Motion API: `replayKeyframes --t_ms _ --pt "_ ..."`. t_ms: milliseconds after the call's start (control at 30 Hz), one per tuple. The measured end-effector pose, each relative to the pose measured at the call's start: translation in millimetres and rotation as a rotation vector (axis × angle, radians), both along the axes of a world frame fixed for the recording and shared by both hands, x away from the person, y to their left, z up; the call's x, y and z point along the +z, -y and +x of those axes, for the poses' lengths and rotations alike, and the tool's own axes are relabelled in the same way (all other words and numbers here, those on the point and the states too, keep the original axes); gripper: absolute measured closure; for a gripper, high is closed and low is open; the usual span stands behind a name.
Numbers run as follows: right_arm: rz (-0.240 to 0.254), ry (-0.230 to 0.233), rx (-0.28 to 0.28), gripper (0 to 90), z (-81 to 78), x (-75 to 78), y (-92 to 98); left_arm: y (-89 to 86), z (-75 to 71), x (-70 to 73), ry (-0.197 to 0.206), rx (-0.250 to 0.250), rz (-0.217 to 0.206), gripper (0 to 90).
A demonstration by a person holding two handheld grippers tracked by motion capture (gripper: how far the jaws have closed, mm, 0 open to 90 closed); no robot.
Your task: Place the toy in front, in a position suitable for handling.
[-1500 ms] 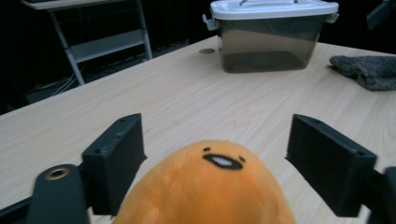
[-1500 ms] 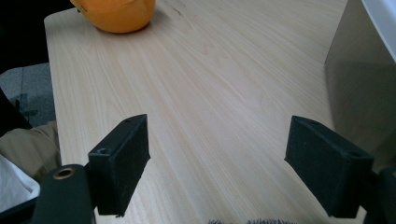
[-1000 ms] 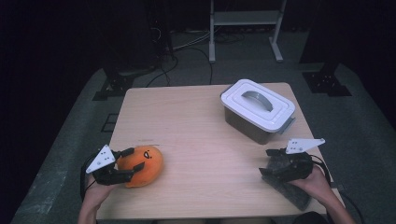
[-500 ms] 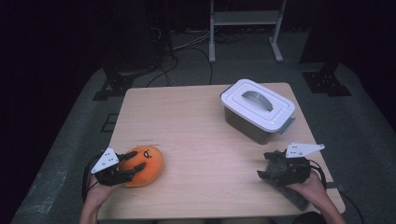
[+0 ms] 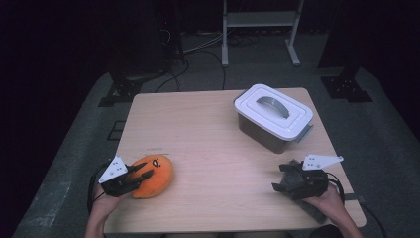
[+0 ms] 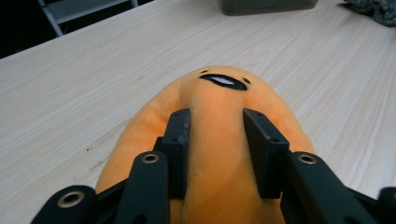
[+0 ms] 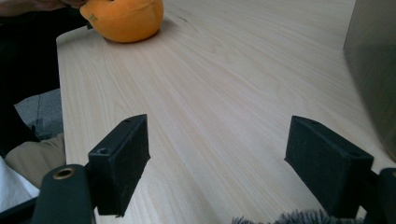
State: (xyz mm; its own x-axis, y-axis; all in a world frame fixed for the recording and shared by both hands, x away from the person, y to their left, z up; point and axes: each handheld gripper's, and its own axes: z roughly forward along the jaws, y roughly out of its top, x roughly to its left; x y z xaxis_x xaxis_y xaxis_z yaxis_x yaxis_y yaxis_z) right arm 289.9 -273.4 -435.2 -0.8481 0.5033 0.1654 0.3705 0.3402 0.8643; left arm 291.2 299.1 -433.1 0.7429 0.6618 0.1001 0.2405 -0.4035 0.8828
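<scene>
Orange plush point(image 5: 156, 174) now pinched as my left tool point(image 5: 142, 175) has just been closing; right tool point(image 7: 215, 163) gapes empty, lifting remains.

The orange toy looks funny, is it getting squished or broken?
Squished, not broken. The left tool has just been closing and pinches a ridge of the orange plush toy between its jaws, so the soft body bulges there. No tear shows. It rests on the table.
</scene>
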Motion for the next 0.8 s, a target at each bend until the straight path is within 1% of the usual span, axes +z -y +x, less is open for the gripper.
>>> replayKeyframes --t_ms 33,133,233,367,467,633,767,800 --pt "-0.001 0.000 0.001 20.2 0.1 -1.1 0.2 0.2 0.1 0.2 0.005 -0.003 0.005 65.0" --pt "-0.005 0.000 0.001 20.2 -0.7 -1.4 0.3 0.7 0.4 0.8 0.008 -0.003 -0.001 66.2" --pt "0.004 0.003 -0.001 20.2 -1.8 -0.7 1.2 0.9 0.0 1.7 0.009 -0.003 -0.013 67.1" --pt "0.008 -0.005 0.001 20.2 -1.9 -2.0 1.6 0.8 -0.9 4.4 0.014 -0.002 -0.018 67.7" --pt "0.003 -0.008 0.007 20.3 -1.7 -2.9 0.6 0.4 -0.5 5.0 0.013 0.002 -0.030 68.3" --pt "-0.008 -0.010 0.013 20.3 -1.8 -3.9 -0.8 1.7 -0.9 7.4 0.019 0.001 -0.036 68.6" --pt "-0.012 -0.011 0.013 20.3 -2.0 -4.2 -1.5 2.6 -0.7 8.6 0.012 0.003 -0.038 68.6" --pt "-0.012 -0.012 0.014 20.3 -1.9 -4.3 -1.9 2.6 -0.3 10.0 0.006 0.011 -0.045 68.7"
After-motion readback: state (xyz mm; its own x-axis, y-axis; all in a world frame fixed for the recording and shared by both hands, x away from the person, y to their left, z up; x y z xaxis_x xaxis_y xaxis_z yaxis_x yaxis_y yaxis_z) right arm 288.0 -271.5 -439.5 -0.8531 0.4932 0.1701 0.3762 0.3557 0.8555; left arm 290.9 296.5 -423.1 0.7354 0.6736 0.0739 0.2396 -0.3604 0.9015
